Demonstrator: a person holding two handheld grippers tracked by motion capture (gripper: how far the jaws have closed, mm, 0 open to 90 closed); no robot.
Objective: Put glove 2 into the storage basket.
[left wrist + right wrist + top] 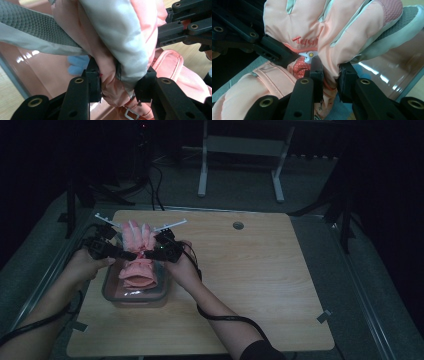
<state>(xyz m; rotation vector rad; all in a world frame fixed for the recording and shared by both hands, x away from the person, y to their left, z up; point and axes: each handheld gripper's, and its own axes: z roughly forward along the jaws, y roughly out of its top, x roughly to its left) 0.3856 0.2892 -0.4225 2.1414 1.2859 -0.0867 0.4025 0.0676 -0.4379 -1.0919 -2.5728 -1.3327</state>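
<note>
A pink padded glove (136,237) with pale grey finger panels is held over a clear plastic container (111,296) at the table's left. Its fingers point away from me and its cuff hangs down into the container. My left gripper (132,256) comes in from the left and is shut on a fold of the glove (125,45) near the wrist. From the right, my right gripper (146,254) is shut on the glove (312,22) just below the red logo. Their tips nearly meet at the middle of the glove.
Something small and blue (77,64) lies on the container's floor (42,75) under the glove. To the right the wooden table (250,280) has a round cable hole (238,225) at the back. White desk legs (202,170) stand on the floor beyond it.
</note>
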